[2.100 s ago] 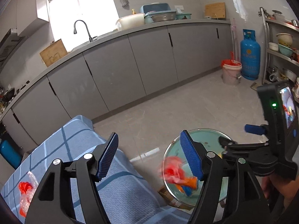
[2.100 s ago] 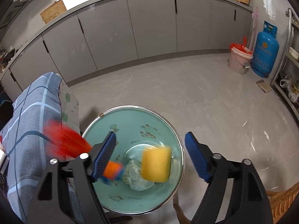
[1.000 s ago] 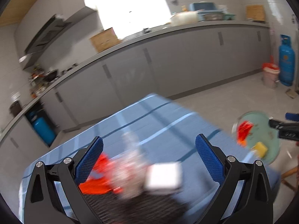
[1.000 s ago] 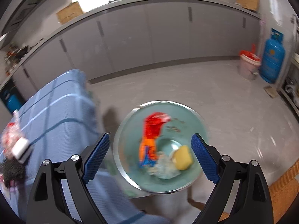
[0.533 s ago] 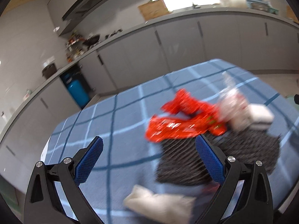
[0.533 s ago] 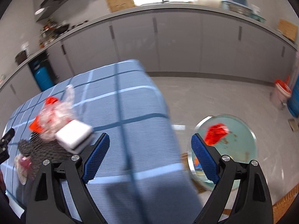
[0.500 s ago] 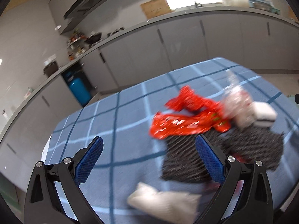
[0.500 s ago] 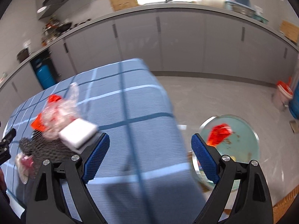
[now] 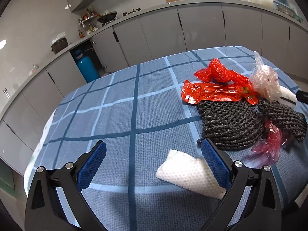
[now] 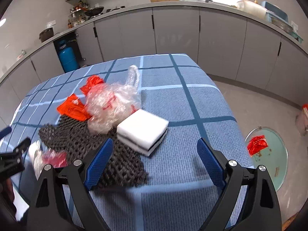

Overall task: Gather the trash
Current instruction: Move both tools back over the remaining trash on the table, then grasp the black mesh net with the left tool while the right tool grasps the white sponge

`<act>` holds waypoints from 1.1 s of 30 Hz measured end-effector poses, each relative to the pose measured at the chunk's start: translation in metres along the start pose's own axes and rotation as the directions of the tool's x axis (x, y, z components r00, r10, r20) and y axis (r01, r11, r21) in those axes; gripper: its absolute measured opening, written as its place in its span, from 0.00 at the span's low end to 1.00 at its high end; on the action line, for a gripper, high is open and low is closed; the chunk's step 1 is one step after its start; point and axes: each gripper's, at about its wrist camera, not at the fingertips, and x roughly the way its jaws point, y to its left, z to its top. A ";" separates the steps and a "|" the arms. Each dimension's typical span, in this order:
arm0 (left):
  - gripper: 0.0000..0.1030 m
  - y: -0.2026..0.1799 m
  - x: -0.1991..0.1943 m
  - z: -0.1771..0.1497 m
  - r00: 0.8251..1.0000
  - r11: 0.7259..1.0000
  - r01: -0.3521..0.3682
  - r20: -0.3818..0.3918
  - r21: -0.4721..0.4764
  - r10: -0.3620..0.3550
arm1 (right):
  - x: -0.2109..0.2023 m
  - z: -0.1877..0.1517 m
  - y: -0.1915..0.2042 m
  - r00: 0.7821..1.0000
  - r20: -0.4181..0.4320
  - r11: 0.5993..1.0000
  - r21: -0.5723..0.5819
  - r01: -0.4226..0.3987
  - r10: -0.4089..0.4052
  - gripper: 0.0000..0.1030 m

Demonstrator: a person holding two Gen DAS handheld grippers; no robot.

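Above the table [image 9: 119, 115], both grippers angled down at the trash.
Left hand-held gripper [image 9: 153, 160] hangs released, a white paper wad [image 9: 189, 174] beside its right pad; right hand-held gripper [image 10: 155, 158] hangs released just short of the white sponge block [image 10: 142, 131] beside the black mesh [image 10: 77, 134].

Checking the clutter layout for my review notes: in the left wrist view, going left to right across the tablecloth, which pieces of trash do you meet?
White paper towel wad → flat red wrapper → dark foam netting → clear crumpled plastic bag. The crumpled red bag and the pink film overlap these, so I leave them out.
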 end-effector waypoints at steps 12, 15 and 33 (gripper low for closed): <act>0.95 -0.028 0.006 0.034 0.996 0.998 0.062 0.056 0.018 -0.063 | 0.042 0.010 0.015 0.998 -0.065 1.000 0.002 -0.021 0.021 0.85; 0.93 -0.045 0.019 0.035 0.991 0.991 0.130 0.011 0.039 -0.130 | 0.046 0.007 0.011 0.996 -0.081 0.999 0.016 -0.028 0.029 0.84; 0.12 -0.043 0.006 0.042 0.978 0.978 0.201 0.039 0.050 -0.203 | 0.032 0.008 0.004 0.997 -0.041 0.998 0.018 -0.062 0.062 0.60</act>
